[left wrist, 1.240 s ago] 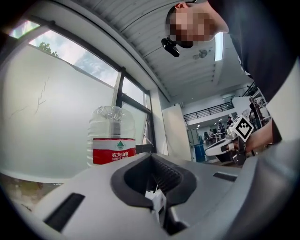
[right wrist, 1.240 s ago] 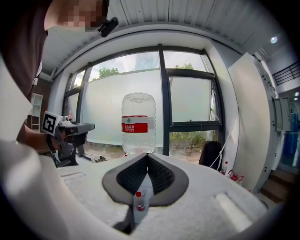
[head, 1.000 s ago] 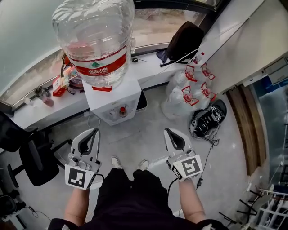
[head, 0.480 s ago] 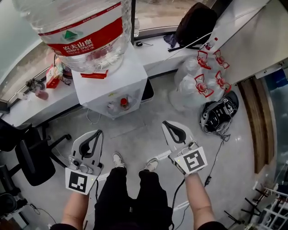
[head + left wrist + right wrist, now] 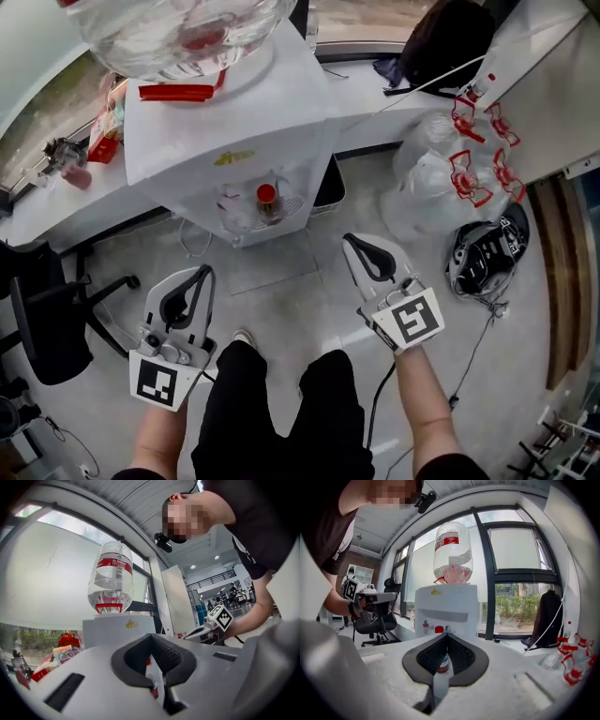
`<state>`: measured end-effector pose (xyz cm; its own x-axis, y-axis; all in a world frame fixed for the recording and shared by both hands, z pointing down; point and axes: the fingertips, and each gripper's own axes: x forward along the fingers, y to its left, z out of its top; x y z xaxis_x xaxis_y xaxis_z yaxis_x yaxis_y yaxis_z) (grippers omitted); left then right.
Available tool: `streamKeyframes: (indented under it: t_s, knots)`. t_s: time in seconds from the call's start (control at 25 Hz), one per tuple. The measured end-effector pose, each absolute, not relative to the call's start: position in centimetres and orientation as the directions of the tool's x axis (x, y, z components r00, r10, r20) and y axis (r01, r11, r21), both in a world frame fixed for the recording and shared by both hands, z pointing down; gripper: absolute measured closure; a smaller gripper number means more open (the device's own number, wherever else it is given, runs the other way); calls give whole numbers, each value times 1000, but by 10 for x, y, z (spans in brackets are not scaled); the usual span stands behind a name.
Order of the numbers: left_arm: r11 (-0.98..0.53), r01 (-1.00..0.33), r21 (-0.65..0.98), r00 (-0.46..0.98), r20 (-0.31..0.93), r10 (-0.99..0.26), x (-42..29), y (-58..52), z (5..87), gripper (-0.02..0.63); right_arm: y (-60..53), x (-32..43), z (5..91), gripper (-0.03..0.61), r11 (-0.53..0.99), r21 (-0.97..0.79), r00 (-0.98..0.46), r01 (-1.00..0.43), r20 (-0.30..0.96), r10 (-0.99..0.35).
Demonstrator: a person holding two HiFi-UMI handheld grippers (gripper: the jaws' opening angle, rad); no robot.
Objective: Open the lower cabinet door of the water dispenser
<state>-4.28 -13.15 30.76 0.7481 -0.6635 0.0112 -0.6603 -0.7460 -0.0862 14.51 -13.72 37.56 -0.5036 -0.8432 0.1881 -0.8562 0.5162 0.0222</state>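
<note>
Both claws have come lower since the earlier frames, and the water dispenser [image 5: 234,141] now looms larger in the head view, with its bottle [image 5: 178,28] cut off at the top edge. The left claw [image 5: 202,272] is clenched on nothing: its two pale grey plastic jaws meet at the tips and their ribbed black rubber pads enclose an empty loop, as the left gripper view confirms [image 5: 151,637]. The right claw [image 5: 349,241] is the same, tips together and nothing gripped [image 5: 446,635]. They hang side by side, well apart, over the speckled grey floor [image 5: 281,281] and above the person's black-trousered legs [image 5: 272,412]. Straight ahead of both, and not touched, stands the boxy white dispenser, backed against the long white counter [image 5: 56,211]. A red-capped tap [image 5: 266,194] sits in the recess on its front. The clear, ribbed, rounded bottle [image 5: 452,552] with its red label stands inverted on top. The lower cabinet door lies below that recess, hidden by the steep angle from above and by each claw's own body. A black office chair [image 5: 47,319] stands at the left, and crinkled clear plastic bags with red handles [image 5: 441,178] lie at the right.
</note>
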Motion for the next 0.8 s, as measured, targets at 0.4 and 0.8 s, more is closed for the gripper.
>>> streamKeyframes:
  t_s: [0.4,0.8]
  knots:
    - [-706,-694,-141,711,19,-703,-63,-139,455,606,-163,161,508,574,500,27,-496,-866,89,-864]
    - [-657,-744,-122,666,-61,-743,-89,-169,569,606,-205,152,615,563,519,73,-520,-852,8,-854]
